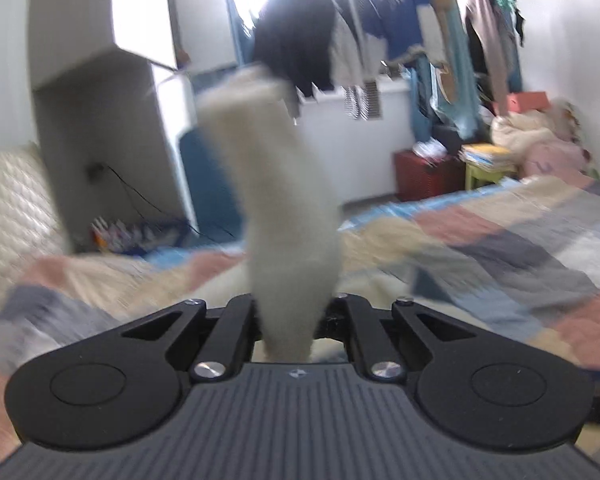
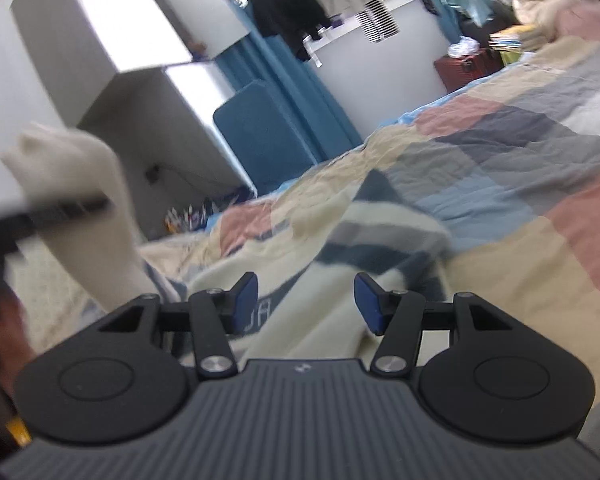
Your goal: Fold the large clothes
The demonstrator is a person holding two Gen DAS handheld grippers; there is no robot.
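Note:
A cream sweater with grey and dark blue stripes lies spread on the patchwork bed cover. My left gripper is shut on the sweater's cream sleeve, which stands up blurred between its jaws above the bed. The same lifted sleeve and the left gripper show at the left of the right wrist view. My right gripper is open and empty, its blue pads just above the sweater's body.
A white cabinet stands at the left by the bed's quilted headboard. A blue curtain, hanging clothes, a red case and a yellow stool with books line the far wall.

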